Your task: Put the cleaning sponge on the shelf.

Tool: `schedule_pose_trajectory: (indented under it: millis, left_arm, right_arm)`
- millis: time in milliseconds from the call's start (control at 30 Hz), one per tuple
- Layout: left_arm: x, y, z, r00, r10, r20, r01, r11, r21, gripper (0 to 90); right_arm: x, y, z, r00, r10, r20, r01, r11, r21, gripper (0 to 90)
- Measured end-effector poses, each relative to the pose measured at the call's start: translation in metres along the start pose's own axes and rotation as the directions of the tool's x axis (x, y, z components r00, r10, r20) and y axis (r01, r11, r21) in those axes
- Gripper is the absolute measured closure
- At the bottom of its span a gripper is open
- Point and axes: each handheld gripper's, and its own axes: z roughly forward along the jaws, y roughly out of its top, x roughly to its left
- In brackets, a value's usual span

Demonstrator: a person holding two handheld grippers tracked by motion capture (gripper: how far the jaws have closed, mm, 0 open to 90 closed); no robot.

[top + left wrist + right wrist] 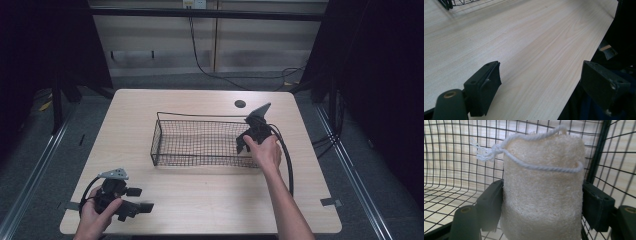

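Black fingers (489,207) of the right gripper (541,210) are clamped on a pale beige loofah sponge with a white cotton cord loop (541,192), one pad on each of its sides. The sponge stands upright between them, inside the black wire mesh basket (446,157), close to one end wall of it. In the high view the right gripper (248,140) reaches into the right end of the basket (200,142), which stands in the middle of the light wooden counter (200,195).

The left gripper (541,82) has its fingers (484,87) wide apart with nothing between them. It rests low near the front left corner of the counter, well apart from the basket; the high view shows it (142,202) there in the person's left hand (97,215).

I judge that the placing is almost done: the sponge is already within the basket walls, but it is not yet released. What is left is to set it on the mesh floor, open the fingers and take the gripper out.

The sponge looks rough and fibrous, a rounded block shape, light and probably a little springy. The cord is twisted, knotted at one side with a frayed end, and lies loosely across the top part of the sponge.
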Motion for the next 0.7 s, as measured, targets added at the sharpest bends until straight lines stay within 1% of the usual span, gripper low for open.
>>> schedule_pose_trajectory:
  millis: [133, 167, 233, 267, 300, 333, 367, 400, 433, 533, 567, 700]
  left_arm:
    - [0.000, 0.000, 0.000, 1.0000, -0.004, -0.001, 0.004, 1.0000, -0.001, 16.3]
    - [0.000, 0.000, 0.000, 1.0000, 0.002, -0.002, -0.002, 1.0000, 0.002, 16.3]
    - [0.000, 0.000, 0.000, 1.0000, 0.003, -0.002, -0.003, 1.0000, 0.003, 16.3]
    - [0.000, 0.000, 0.000, 1.0000, 0.002, -0.001, -0.002, 1.0000, 0.003, 16.4]
    - [0.000, 0.000, 0.000, 1.0000, 0.004, -0.002, -0.004, 1.0000, 0.001, 16.3]
    - [0.000, 0.000, 0.000, 1.0000, 0.005, 0.000, -0.005, 1.0000, 0.002, 16.3]
    - [0.000, 0.000, 0.000, 1.0000, 0.003, 0.000, -0.003, 1.0000, -0.001, 16.3]
    - [0.000, 0.000, 0.000, 1.0000, -0.001, 0.001, 0.001, 1.0000, -0.004, 16.3]
    - [0.000, 0.000, -0.001, 1.0000, 0.003, -0.002, -0.003, 1.0000, -0.002, 16.3]
    - [0.001, 0.000, -0.001, 1.0000, 0.002, 0.002, -0.002, 1.0000, -0.003, 16.3]
    - [0.000, 0.000, -0.001, 1.0000, 0.003, 0.002, -0.003, 1.0000, -0.004, 16.3]
    - [0.001, 0.000, -0.001, 1.0000, 0.004, 0.002, -0.004, 1.0000, -0.003, 16.3]
  right_arm:
    - [0.002, 0.000, 0.001, 0.9998, 0.001, 0.021, -0.001, 1.000, 0.004, 26.3]
    - [0.002, 0.000, 0.002, 0.9998, 0.000, 0.022, 0.000, 1.000, 0.001, 26.2]
    - [0.003, 0.000, 0.002, 0.9997, 0.005, 0.022, -0.005, 1.000, 0.005, 26.1]
    - [0.003, 0.000, 0.003, 0.9997, 0.014, 0.021, -0.014, 1.000, 0.005, 26.1]
    - [0.006, 0.000, 0.005, 0.9986, 0.005, 0.052, -0.006, 1.000, 0.014, 26.1]
    - [0.006, 0.000, 0.005, 0.9986, 0.005, 0.052, -0.006, 1.000, 0.014, 26.1]
    - [0.010, 0.001, 0.007, 0.9954, -0.015, 0.094, 0.013, 1.000, 0.022, 26.1]
    - [0.010, 0.001, 0.007, 0.9954, -0.015, 0.094, 0.013, 1.000, 0.022, 26.1]
    - [0.013, 0.001, 0.010, 0.9930, -0.018, 0.117, 0.016, 1.000, 0.025, 26.1]
    - [0.014, 0.002, 0.014, 0.9928, -0.030, 0.116, 0.027, 0.999, 0.036, 26.1]
    - [0.017, 0.001, 0.016, 0.9910, -0.034, 0.129, 0.028, 0.999, 0.043, 26.1]
    - [0.018, 0.001, 0.018, 0.9890, -0.025, 0.146, 0.019, 0.999, 0.037, 25.9]
